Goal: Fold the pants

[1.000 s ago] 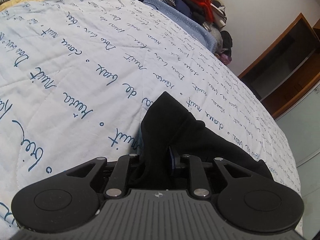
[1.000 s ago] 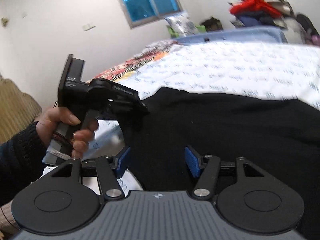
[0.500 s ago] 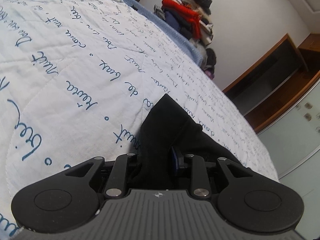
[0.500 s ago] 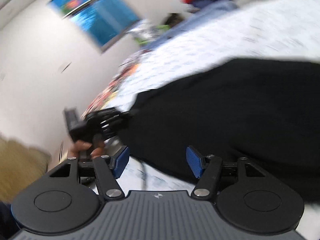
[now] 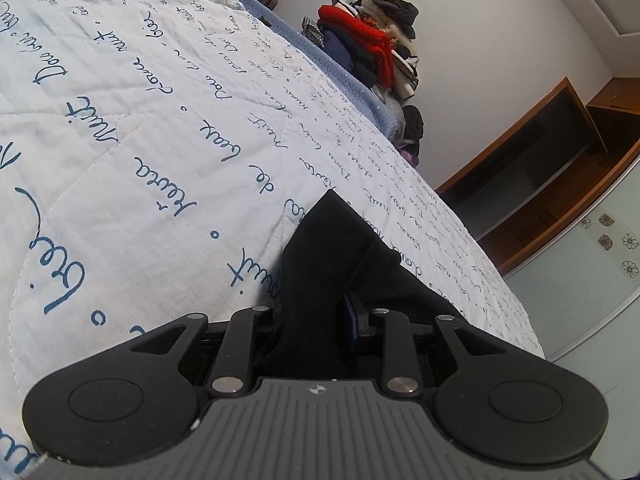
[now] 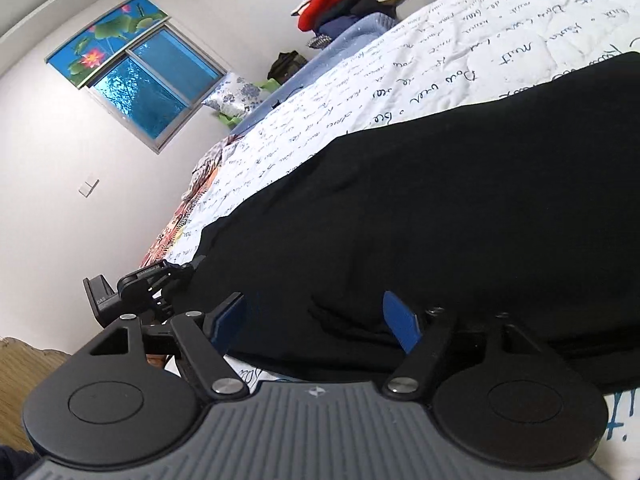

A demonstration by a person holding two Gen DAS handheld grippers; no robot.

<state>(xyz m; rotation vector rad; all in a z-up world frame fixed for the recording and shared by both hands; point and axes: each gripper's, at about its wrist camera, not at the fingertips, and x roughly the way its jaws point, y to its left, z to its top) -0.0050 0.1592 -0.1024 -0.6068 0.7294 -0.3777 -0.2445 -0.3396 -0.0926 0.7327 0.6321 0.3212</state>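
Observation:
Black pants (image 6: 440,200) lie spread across a white quilt with blue handwriting (image 5: 160,120) on a bed. My left gripper (image 5: 316,316) is shut on a corner of the pants (image 5: 328,248); the cloth bunches between its fingers and hides the left pad. In the right wrist view that left gripper (image 6: 192,266) grips the pants' far left end. My right gripper (image 6: 314,320) hovers at the near edge of the pants with its jaws opening. Its blue pads (image 6: 400,328) stand wide apart over the cloth without pressing on it.
A pile of clothes (image 5: 368,40) with a red garment stands past the bed's far edge. A wooden cabinet (image 5: 540,168) lines the wall on the right. A window (image 6: 148,80) and a floral pillow (image 6: 236,96) are at the bed's head.
My right gripper has swung sideways along the pants' near edge and rolled, and its jaws have spread wider. My left gripper keeps its hold on the corner and has barely shifted.

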